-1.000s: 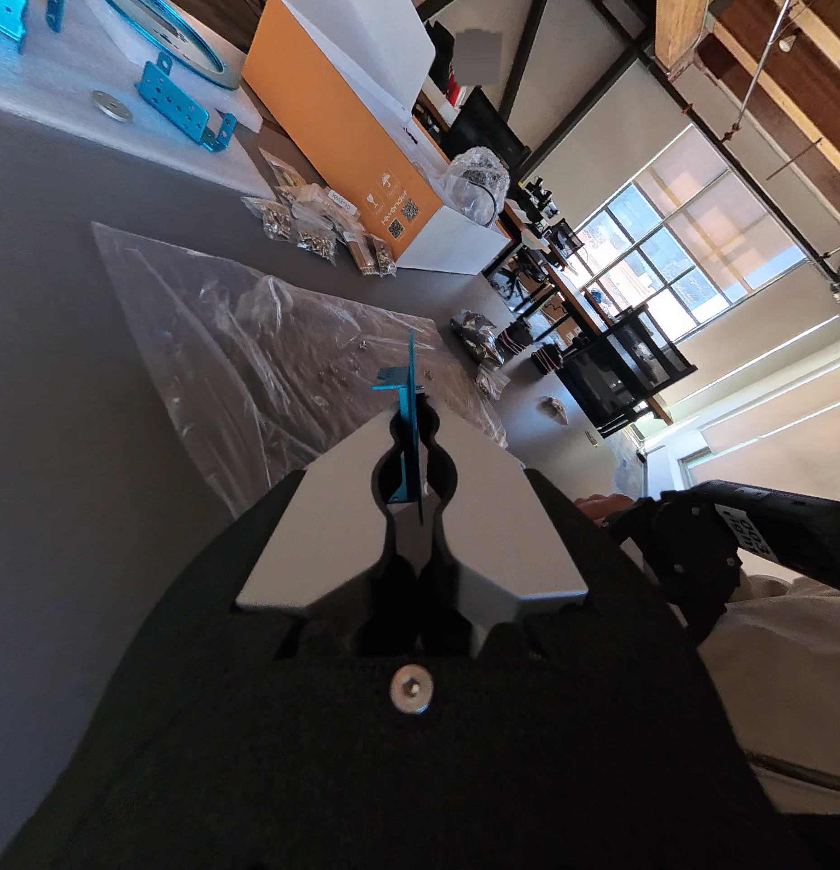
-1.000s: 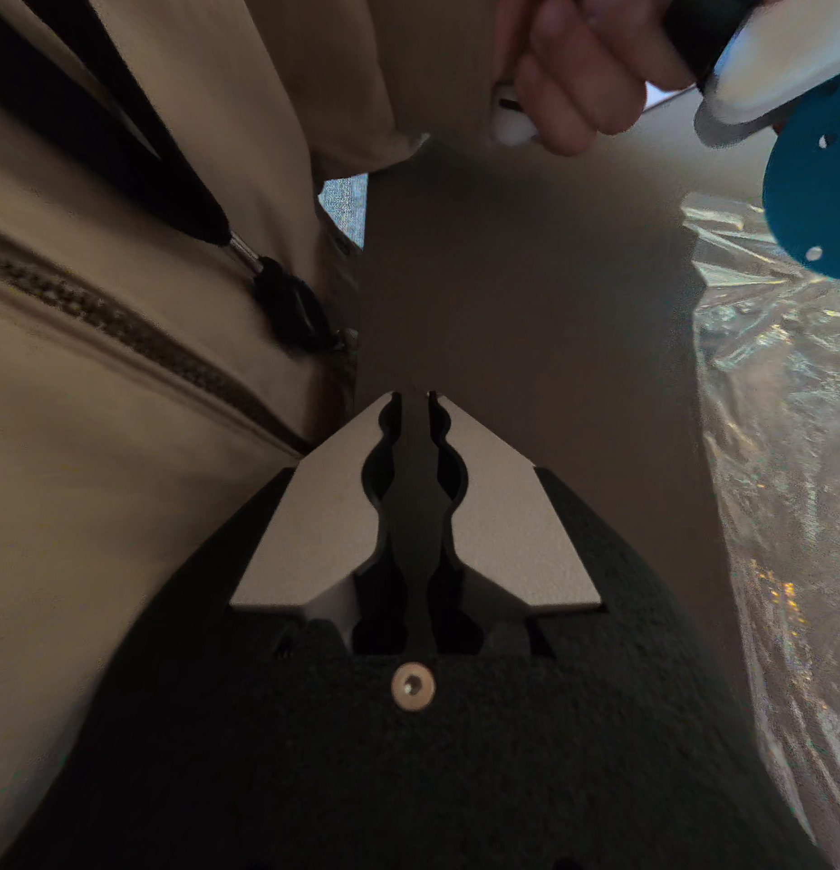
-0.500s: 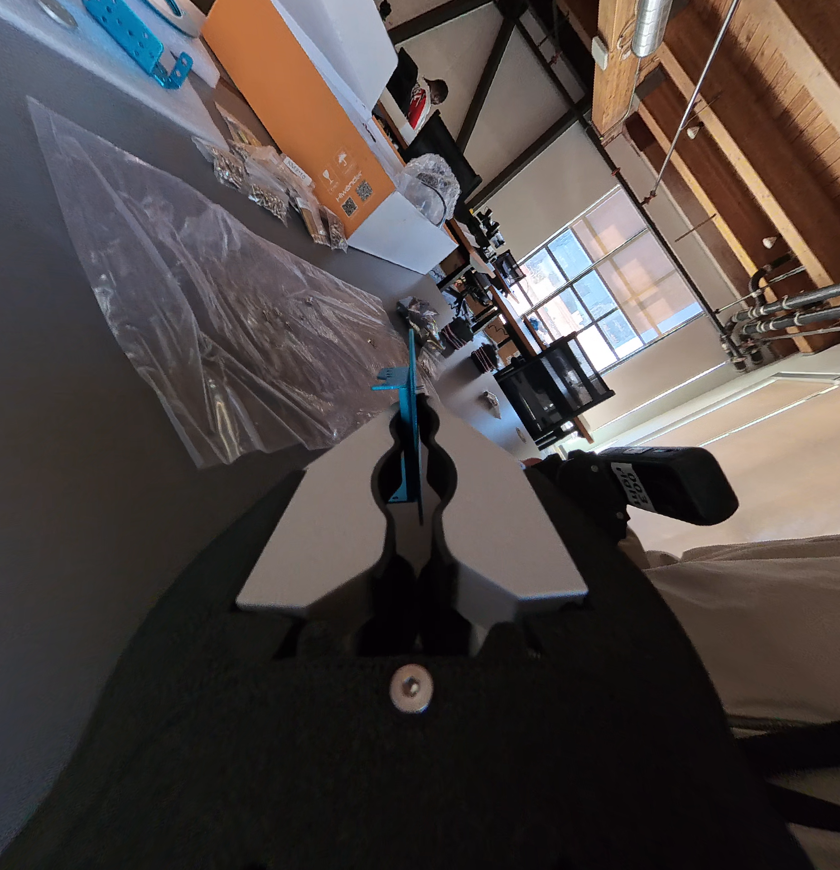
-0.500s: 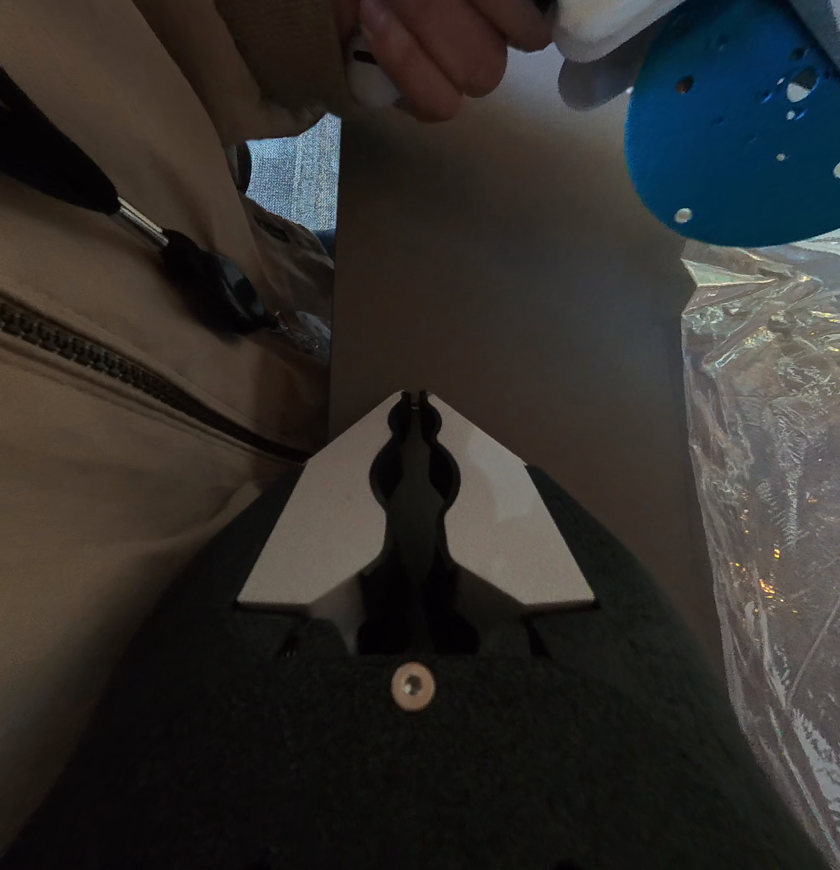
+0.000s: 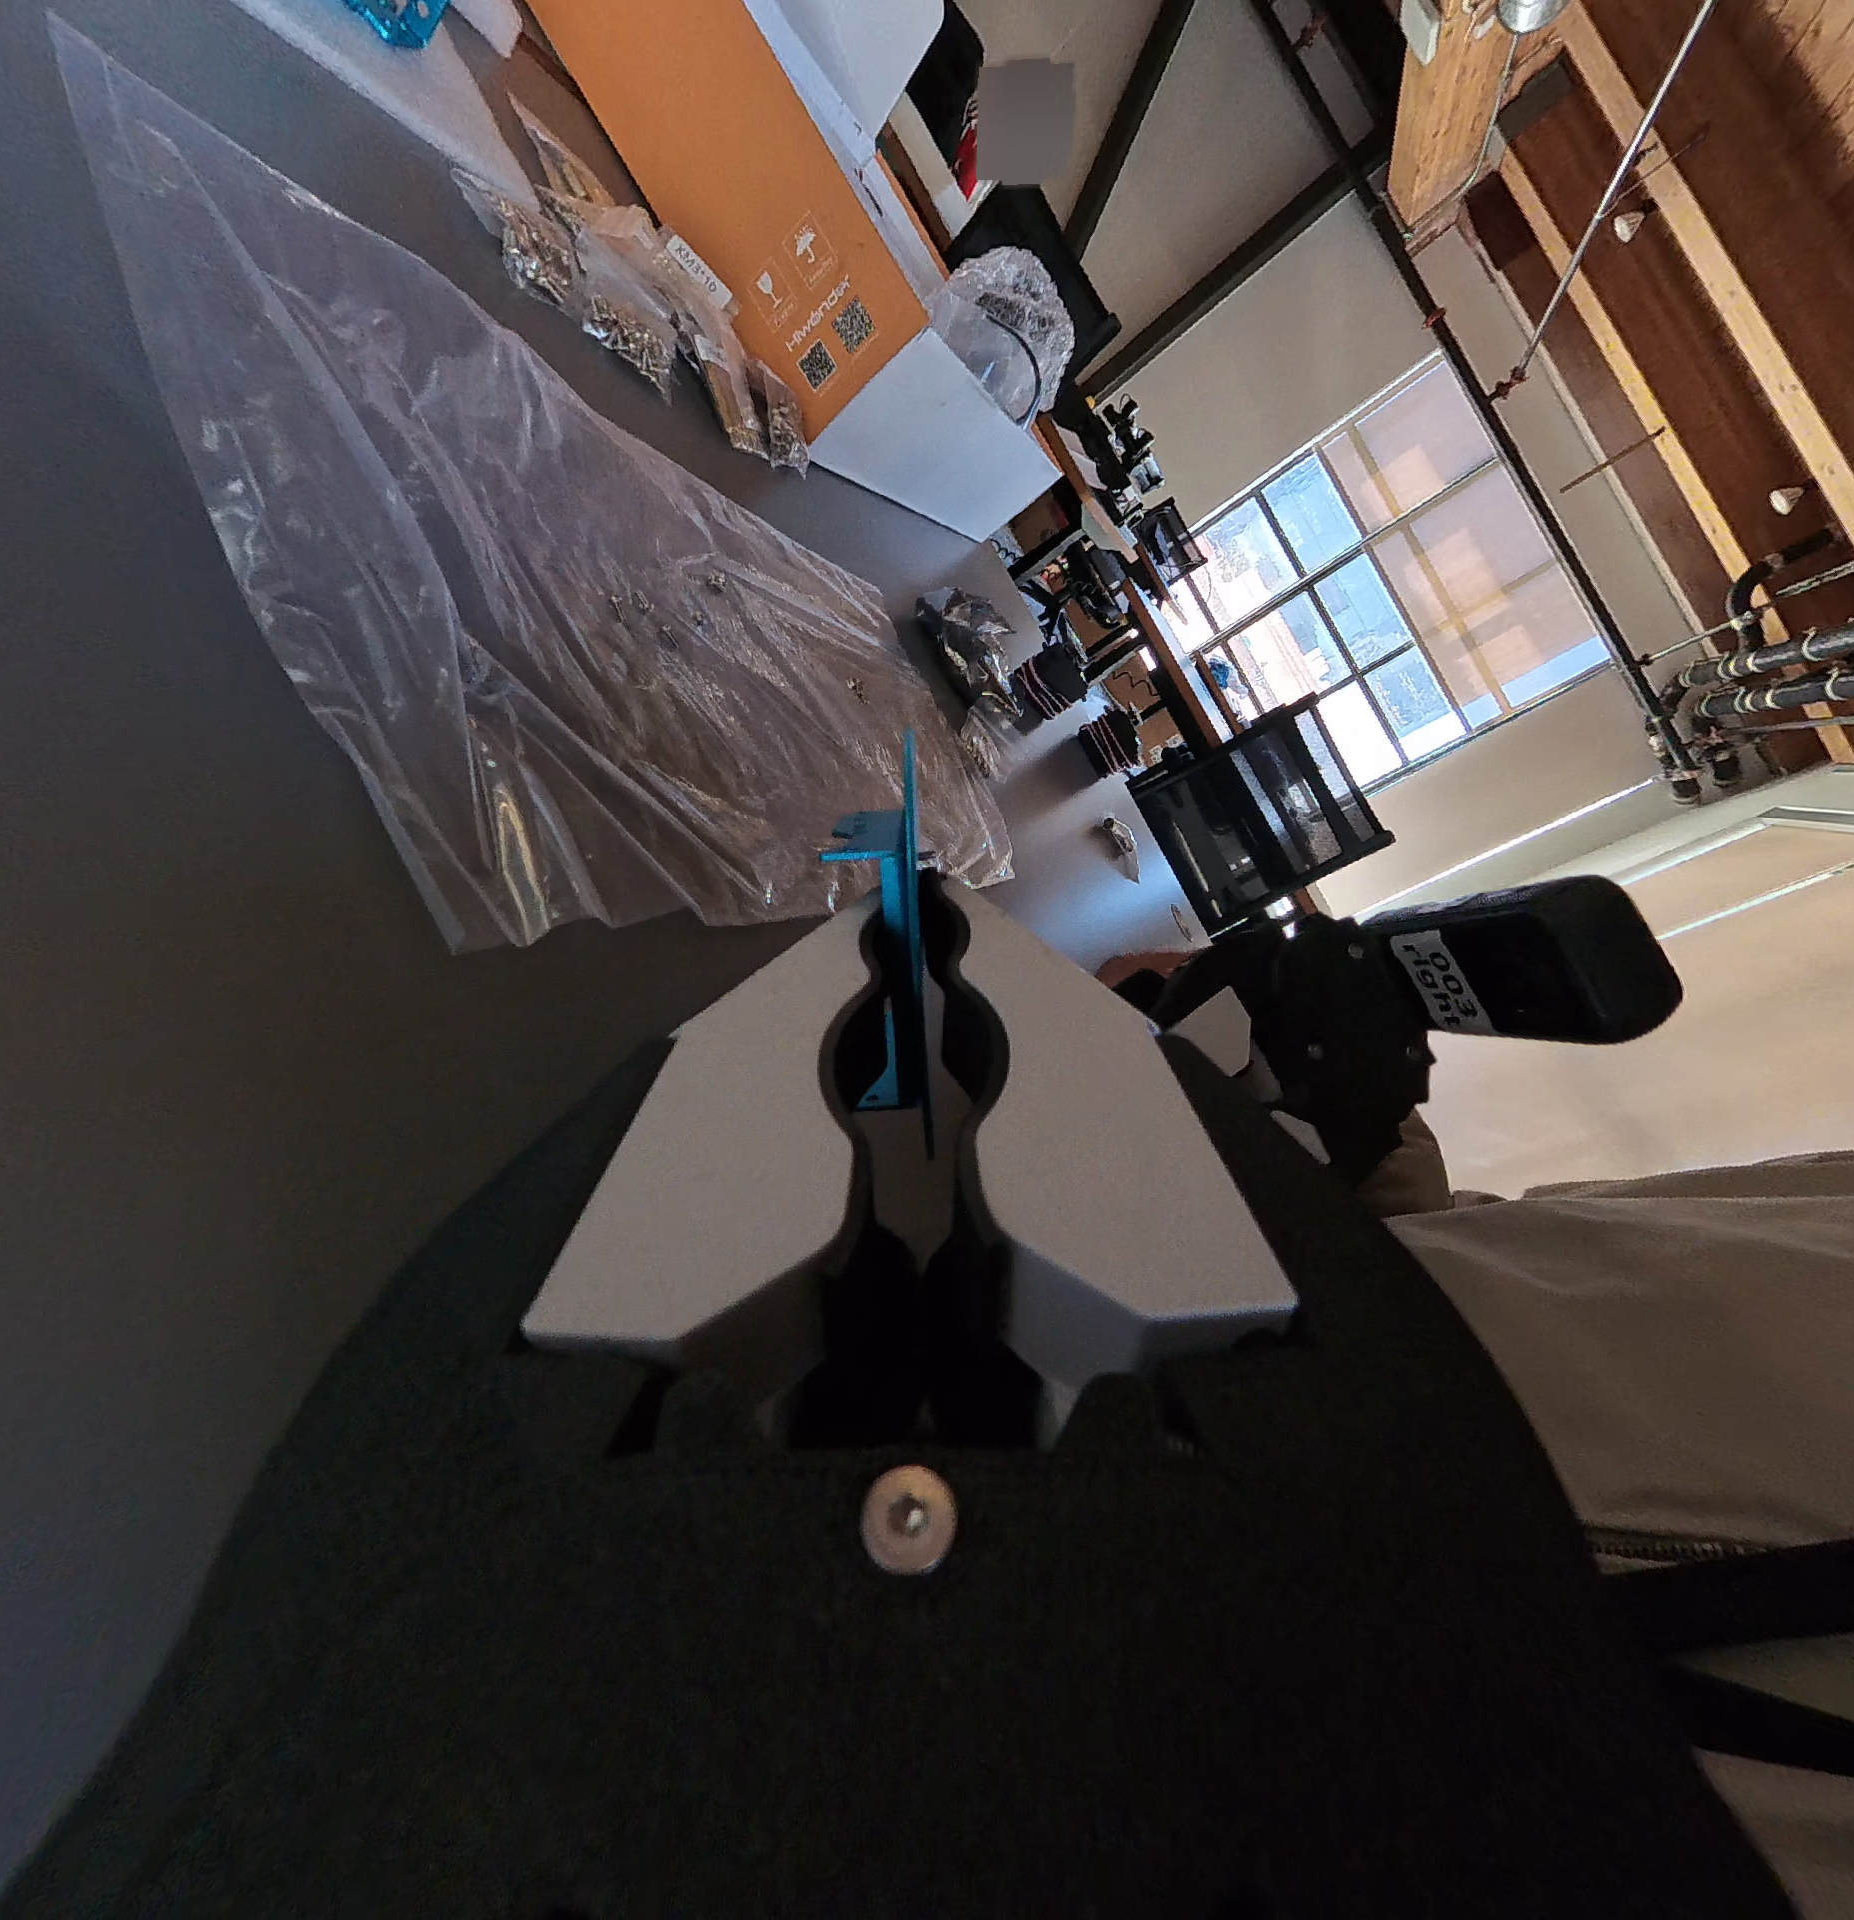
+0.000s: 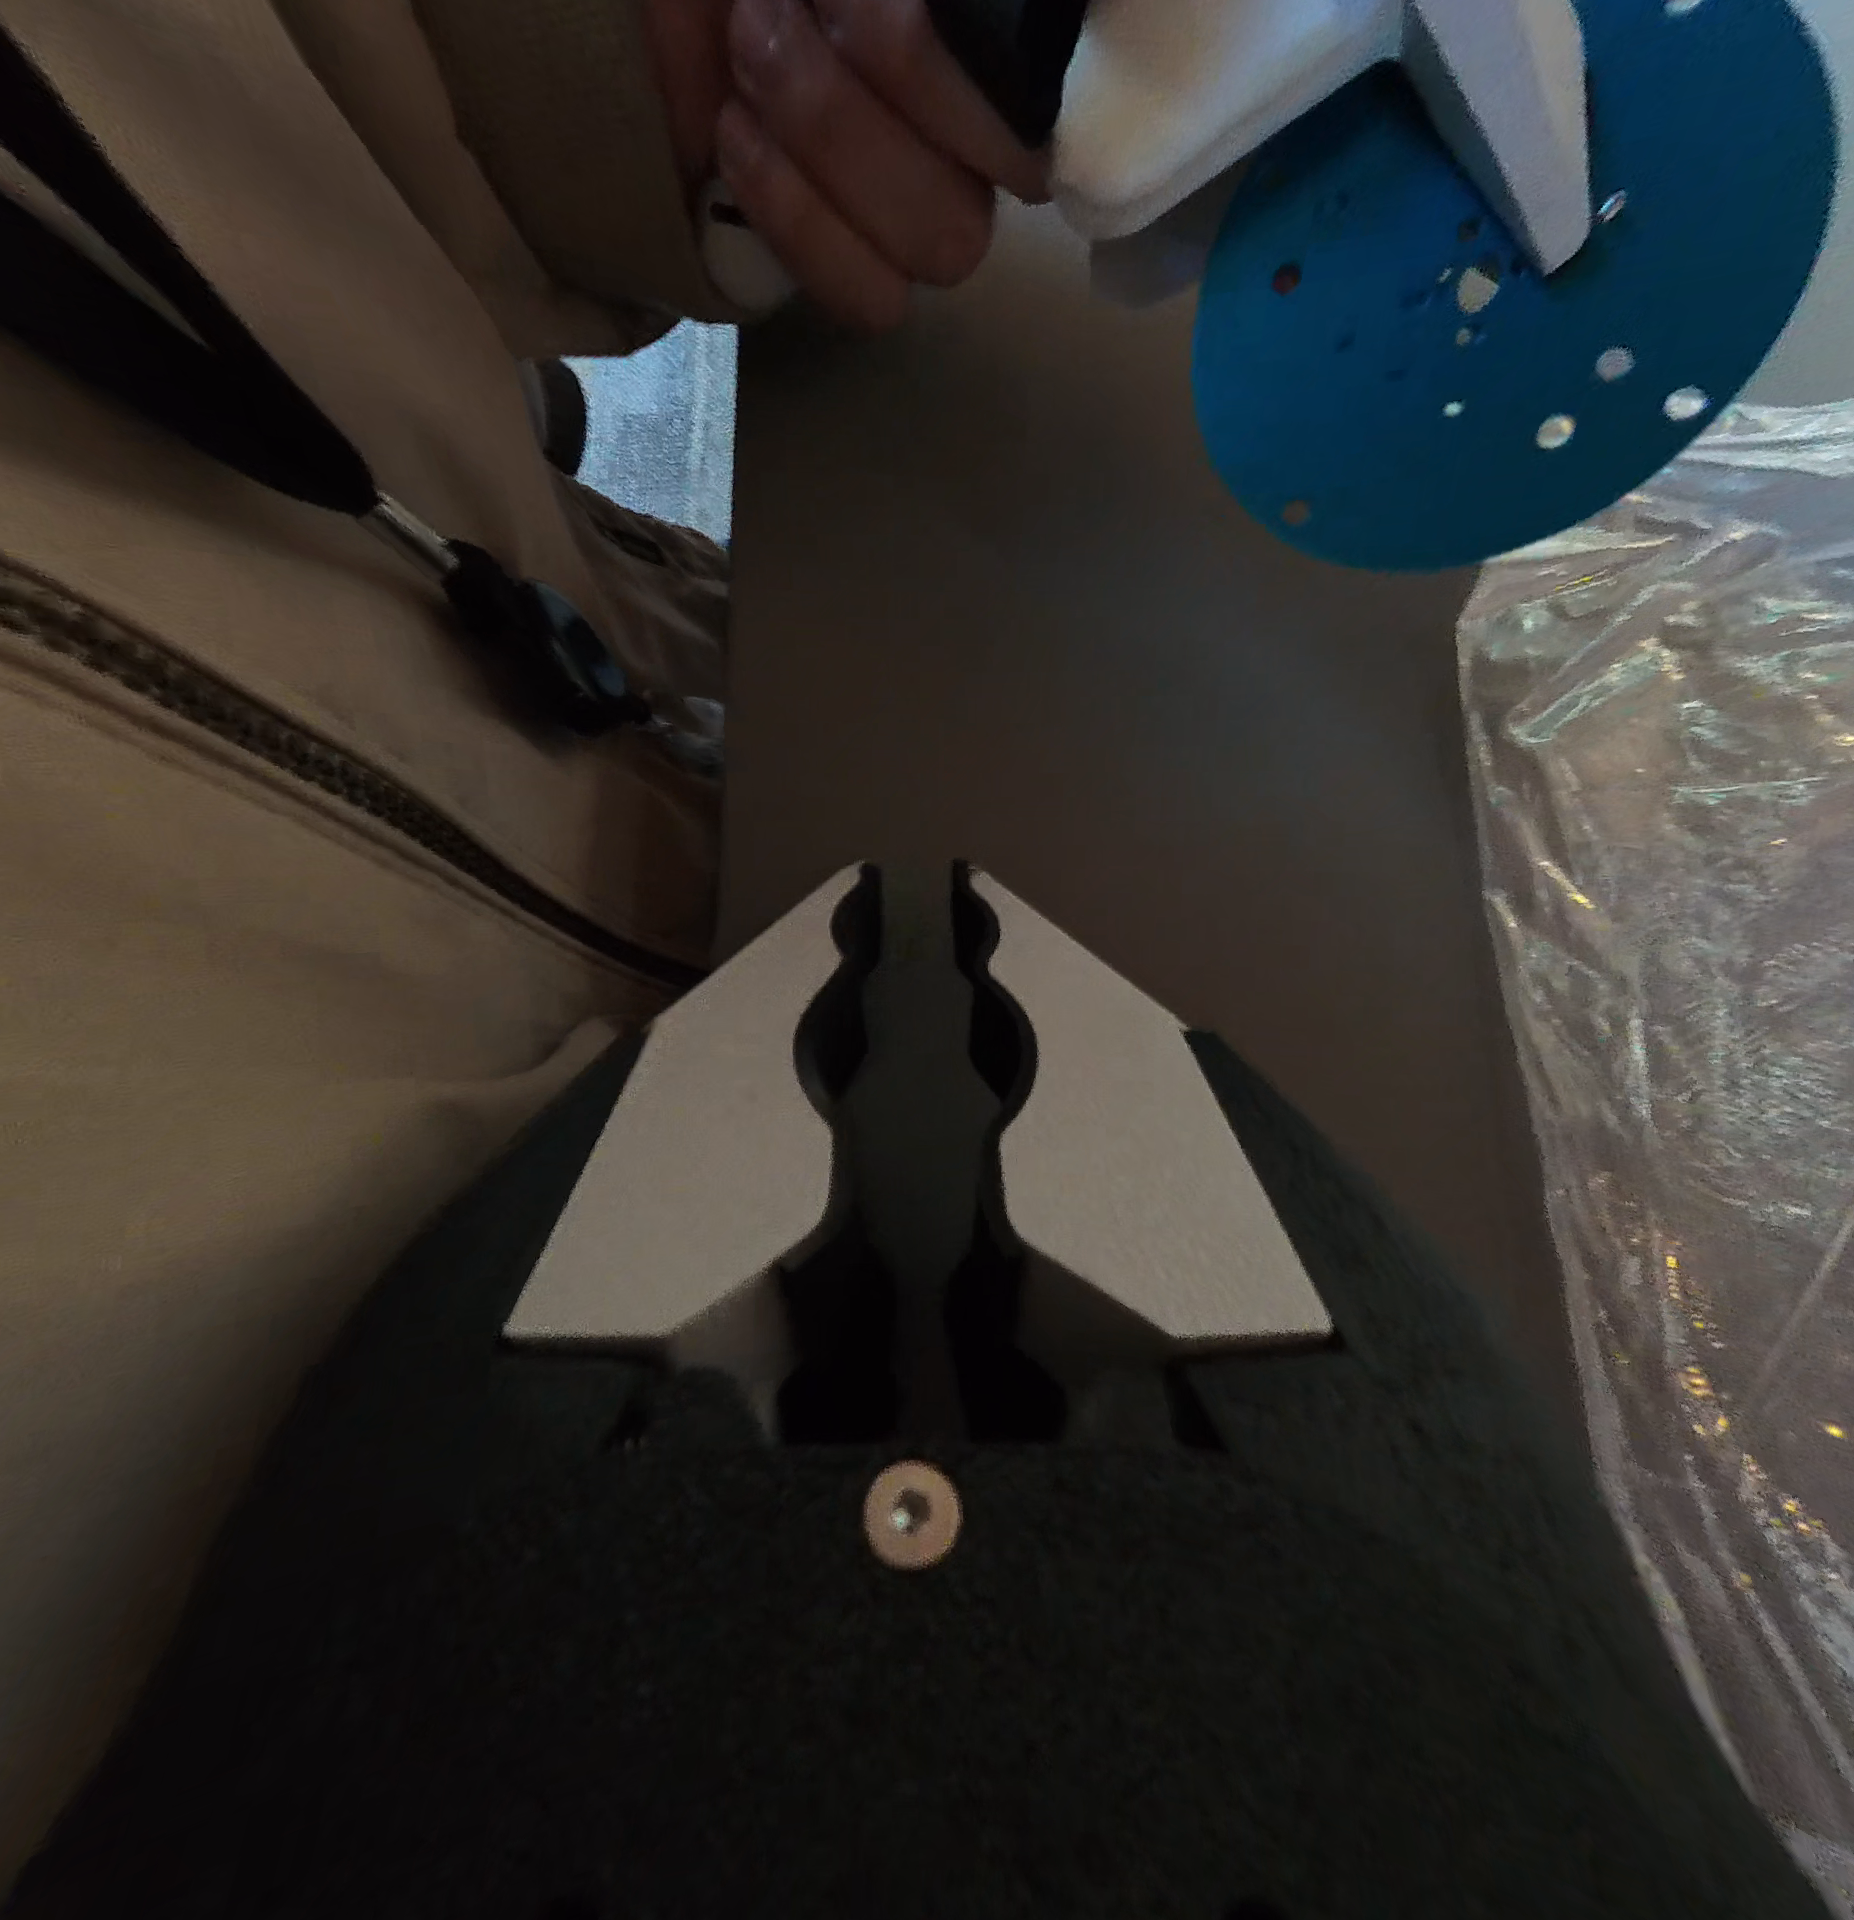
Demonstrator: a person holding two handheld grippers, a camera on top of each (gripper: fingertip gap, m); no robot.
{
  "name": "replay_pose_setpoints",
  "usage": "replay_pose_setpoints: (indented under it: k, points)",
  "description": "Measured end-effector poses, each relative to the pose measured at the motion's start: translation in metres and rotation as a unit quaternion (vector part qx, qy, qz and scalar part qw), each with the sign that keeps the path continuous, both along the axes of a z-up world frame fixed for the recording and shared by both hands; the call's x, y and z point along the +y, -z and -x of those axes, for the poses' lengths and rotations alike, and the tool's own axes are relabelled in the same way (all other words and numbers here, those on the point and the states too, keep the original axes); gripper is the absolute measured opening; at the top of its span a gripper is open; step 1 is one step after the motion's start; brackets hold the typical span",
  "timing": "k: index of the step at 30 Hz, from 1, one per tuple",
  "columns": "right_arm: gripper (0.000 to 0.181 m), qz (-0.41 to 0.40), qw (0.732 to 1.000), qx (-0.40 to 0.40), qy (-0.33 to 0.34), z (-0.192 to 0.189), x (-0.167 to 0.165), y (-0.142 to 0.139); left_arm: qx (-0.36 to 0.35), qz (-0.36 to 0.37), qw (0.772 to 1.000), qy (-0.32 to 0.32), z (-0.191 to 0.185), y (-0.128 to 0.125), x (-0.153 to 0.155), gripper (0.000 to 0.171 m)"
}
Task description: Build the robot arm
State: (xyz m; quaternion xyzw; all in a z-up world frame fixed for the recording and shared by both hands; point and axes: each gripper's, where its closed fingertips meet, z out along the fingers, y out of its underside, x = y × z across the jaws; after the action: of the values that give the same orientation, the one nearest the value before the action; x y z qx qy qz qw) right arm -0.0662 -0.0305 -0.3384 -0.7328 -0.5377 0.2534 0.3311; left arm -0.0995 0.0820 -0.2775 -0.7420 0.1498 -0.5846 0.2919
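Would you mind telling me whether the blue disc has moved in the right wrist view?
Yes. The blue perforated disc, clamped in the left gripper, now reaches further left over the grey table edge.

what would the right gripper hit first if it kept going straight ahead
Probably just the bare grey table: nothing lies directly ahead of the right gripper. The blue disc sits off to the side; depth is unclear.

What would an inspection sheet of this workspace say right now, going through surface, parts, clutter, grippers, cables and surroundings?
Surface: dark grey table, partly under a clear plastic sheet.
Job's things: blue perforated disc, clamped edge-on in the left gripper.
Clutter: small bags of screws, loose screws on the sheet, orange and white box.
Grippers: left shut on the disc; right gripper slightly open, empty, beside a beige jacket.
Cables: nothing seen.
Surroundings: large window, wooden ceiling beams, pipes.
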Motion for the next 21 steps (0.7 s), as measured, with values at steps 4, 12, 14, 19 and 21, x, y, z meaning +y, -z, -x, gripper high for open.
replay_pose_setpoints:
  k: [4, 12, 14, 19, 21]
  points:
    - [0.014, 0.012, 1.0, 0.005, -0.023, -0.01, -0.018, -0.004, -0.004, -0.014, 1.0, -0.002, 0.002, -0.008, 0.0, 0.001]
    - [0.011, -0.003, 1.0, -0.008, -0.026, -0.015, -0.036, 0.003, -0.007, -0.024, 1.0, 0.004, 0.0, -0.013, -0.004, 0.001]
    - [0.01, -0.002, 1.0, -0.012, -0.026, -0.014, -0.036, 0.006, -0.007, -0.023, 1.0, 0.007, -0.001, -0.013, -0.006, 0.001]
    - [0.005, -0.019, 0.999, -0.027, -0.022, -0.013, -0.034, 0.009, -0.006, -0.025, 1.0, 0.009, -0.001, -0.014, -0.013, 0.001]
    - [0.003, -0.023, 0.999, -0.027, -0.018, -0.014, -0.033, 0.009, -0.005, -0.027, 1.0, 0.008, 0.0, -0.014, -0.015, 0.001]
